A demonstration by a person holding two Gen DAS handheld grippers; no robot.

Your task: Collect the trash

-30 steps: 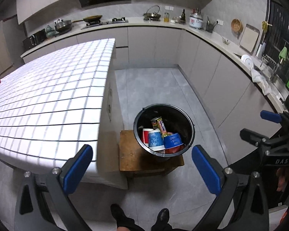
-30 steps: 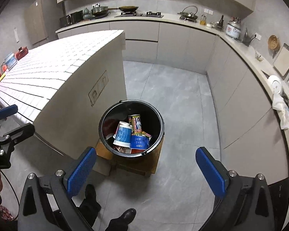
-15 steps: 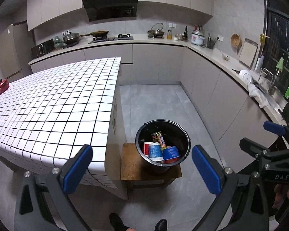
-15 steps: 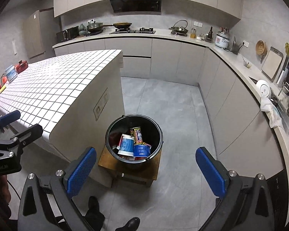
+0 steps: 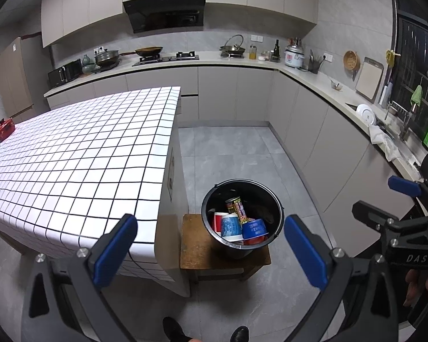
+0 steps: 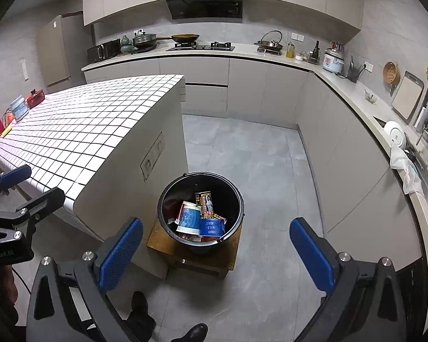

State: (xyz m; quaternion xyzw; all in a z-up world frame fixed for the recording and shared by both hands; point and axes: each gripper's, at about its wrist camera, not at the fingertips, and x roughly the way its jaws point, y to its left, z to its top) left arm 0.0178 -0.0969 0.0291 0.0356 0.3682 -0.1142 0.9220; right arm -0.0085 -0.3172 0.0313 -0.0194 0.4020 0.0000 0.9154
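Note:
A black bucket (image 5: 274, 202) stands on a low wooden stool (image 5: 195, 245) beside the tiled island. It holds trash: blue paper cups (image 5: 231, 225), a red cup and a printed can (image 5: 237, 205). The bucket also shows in the right wrist view (image 6: 236, 196) with the cups (image 6: 189, 216) and can (image 6: 206, 203) inside. My left gripper (image 5: 211, 253) is open and empty, high above and short of the bucket. My right gripper (image 6: 216, 253) is open and empty, also above it. Each gripper appears at the other view's edge.
The white tiled island (image 5: 80, 154) is on the left, with a red item (image 5: 3, 128) and a blue-white box (image 6: 19, 107) at its far end. Grey cabinets and a worktop (image 5: 322, 85) run along the back and right. The person's shoes (image 6: 141, 310) are on the grey floor.
Both grippers have risen and pulled back from the bucket, so it looks smaller and lower in both views. Both stay open and empty.

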